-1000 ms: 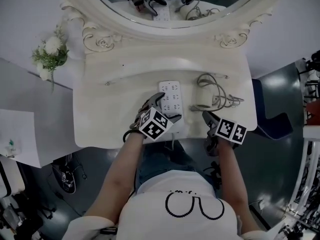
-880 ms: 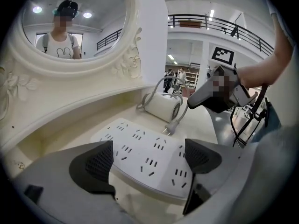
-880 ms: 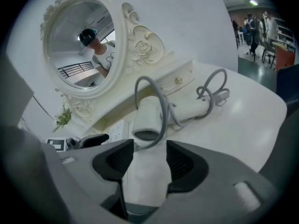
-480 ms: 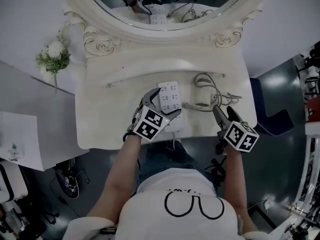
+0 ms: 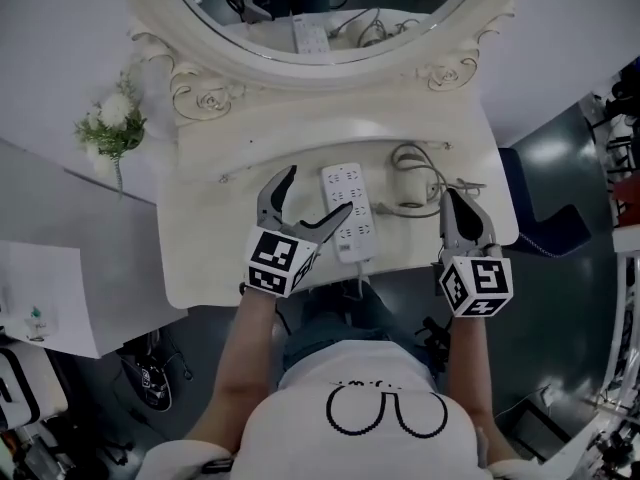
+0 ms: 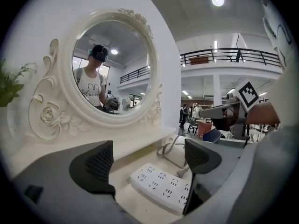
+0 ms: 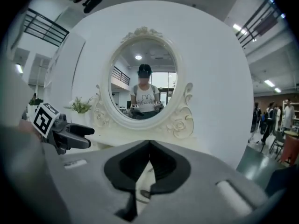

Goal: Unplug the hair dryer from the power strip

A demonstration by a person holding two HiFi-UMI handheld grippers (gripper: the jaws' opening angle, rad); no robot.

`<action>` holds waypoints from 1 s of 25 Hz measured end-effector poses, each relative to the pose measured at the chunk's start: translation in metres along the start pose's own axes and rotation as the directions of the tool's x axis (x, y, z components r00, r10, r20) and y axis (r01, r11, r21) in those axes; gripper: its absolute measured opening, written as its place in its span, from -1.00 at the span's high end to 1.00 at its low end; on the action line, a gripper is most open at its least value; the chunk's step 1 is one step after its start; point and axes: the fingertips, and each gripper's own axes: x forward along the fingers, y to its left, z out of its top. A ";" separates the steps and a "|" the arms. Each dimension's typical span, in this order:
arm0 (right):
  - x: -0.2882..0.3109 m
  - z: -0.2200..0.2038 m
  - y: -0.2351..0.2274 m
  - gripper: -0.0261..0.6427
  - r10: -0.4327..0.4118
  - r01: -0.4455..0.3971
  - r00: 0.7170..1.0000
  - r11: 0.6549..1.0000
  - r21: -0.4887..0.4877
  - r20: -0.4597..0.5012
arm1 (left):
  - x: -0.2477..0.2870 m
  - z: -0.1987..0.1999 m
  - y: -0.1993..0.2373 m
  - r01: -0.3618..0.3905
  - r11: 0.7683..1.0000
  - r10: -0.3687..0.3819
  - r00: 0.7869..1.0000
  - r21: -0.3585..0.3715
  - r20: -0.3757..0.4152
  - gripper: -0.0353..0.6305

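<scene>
The white power strip point(image 5: 346, 214) lies on the white dressing table point(image 5: 215, 258), its sockets bare. The white hair dryer point(image 5: 408, 192) rests to its right with a looped grey cord point(image 5: 418, 156); a grey plug point(image 6: 183, 171) lies beside the strip's far edge. My left gripper point(image 5: 318, 190) hangs open above the strip's left side, touching nothing; in the left gripper view the strip point(image 6: 161, 188) shows below its two fingers point(image 6: 96, 164). My right gripper point(image 5: 457, 200) is shut and empty, raised over the table's right front corner, its jaws meeting point(image 7: 149, 146).
An oval mirror in an ornate white frame point(image 5: 200, 83) stands at the table's back. A white flower bunch point(image 5: 110, 128) sits off the table's left. A blue seat point(image 5: 548, 243) is at the right, and white paper point(image 5: 45, 293) lies at the left on a lower surface.
Both grippers have lifted up from the table. The left one has come off the power strip with its jaws open. The right one has rolled, and its jaws are now shut.
</scene>
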 end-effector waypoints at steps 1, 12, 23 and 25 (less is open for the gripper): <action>-0.003 0.003 0.002 0.93 -0.021 0.021 1.000 1.000 -0.003 0.018 | -0.004 0.005 0.002 0.000 1.000 0.000 1.000 0.005 0.019 -0.52; -0.029 0.025 0.015 0.93 -0.075 0.081 0.990 0.995 -0.049 0.121 | -0.040 0.047 0.015 -0.114 0.993 0.109 0.972 0.012 0.206 0.90; -0.063 0.047 0.008 0.93 -0.094 0.106 0.976 0.993 -0.053 0.195 | -0.060 0.089 -0.017 -0.134 0.984 0.100 0.961 0.117 0.257 0.90; -0.070 0.055 0.006 0.93 -0.103 0.117 0.971 0.992 -0.052 0.217 | -0.064 0.098 -0.021 -0.140 0.982 0.100 0.957 0.130 0.274 0.90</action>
